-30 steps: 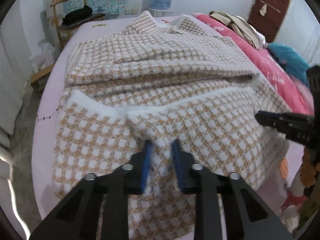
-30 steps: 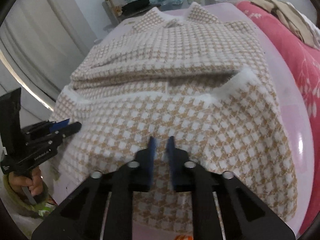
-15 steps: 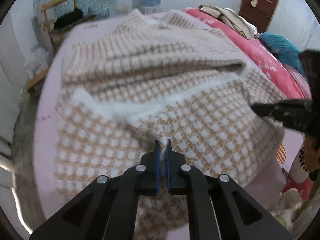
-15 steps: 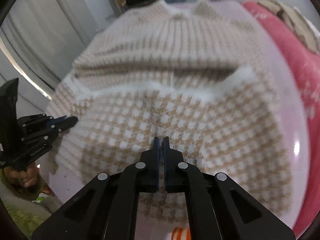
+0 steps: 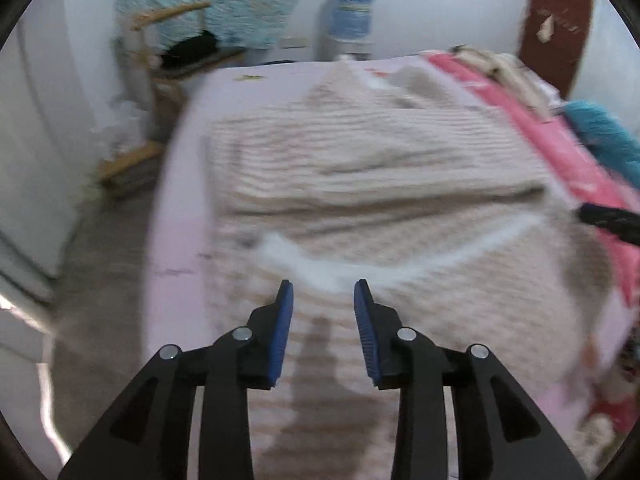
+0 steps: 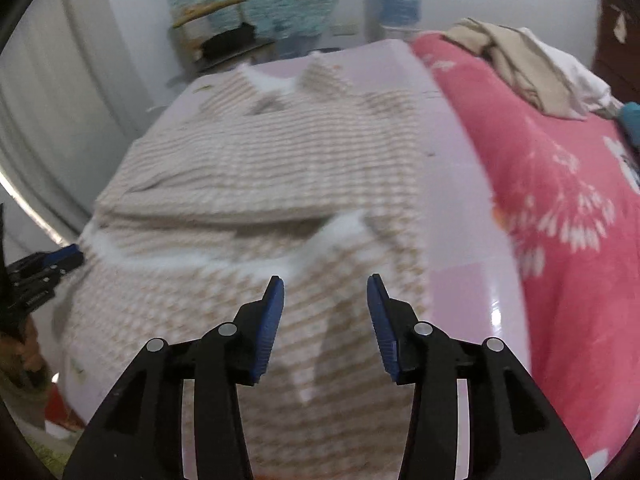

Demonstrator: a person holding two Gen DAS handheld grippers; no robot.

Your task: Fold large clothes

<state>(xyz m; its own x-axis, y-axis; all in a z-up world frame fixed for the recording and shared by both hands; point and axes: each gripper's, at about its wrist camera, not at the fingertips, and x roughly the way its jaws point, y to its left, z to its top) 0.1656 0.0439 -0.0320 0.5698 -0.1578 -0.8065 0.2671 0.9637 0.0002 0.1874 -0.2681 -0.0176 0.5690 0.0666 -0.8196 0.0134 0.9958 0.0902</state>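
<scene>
The big tan-and-white checked garment (image 5: 380,184) fills the middle of both views, spread flat on the pale pink sheet (image 5: 176,208) of the bed, its collar up at the far end near the top centre of the frame and its lower part doubled back toward the collar, a white-trimmed edge (image 5: 400,268) running across the middle of the picture. Everything is smeared with motion blur, so the check pattern reads as stripes. The left gripper (image 5: 323,292) sits at bottom centre of its view, blue pads apart and opening, nothing between them, the cloth lying below and beyond the tips. The right gripper (image 6: 326,286) is the same story in its own view: jaws opening, released, hovering over the near right part of the garment with only fabric behind the gap. Each claw pokes into the other camera's picture, the right one as a dark tip at the right edge of the left view, the left one at the left edge of the right view, with a hand (image 6: 28,356) below it. To the right of the sheet lies a pink flowered blanket (image 6: 560,184) with beige clothes (image 6: 516,60) heaped at its far end. Beyond the bed, a wooden chair (image 5: 168,40) stands upper left, a water jug (image 5: 352,12) top centre, a brown door (image 5: 556,28) upper right.
</scene>
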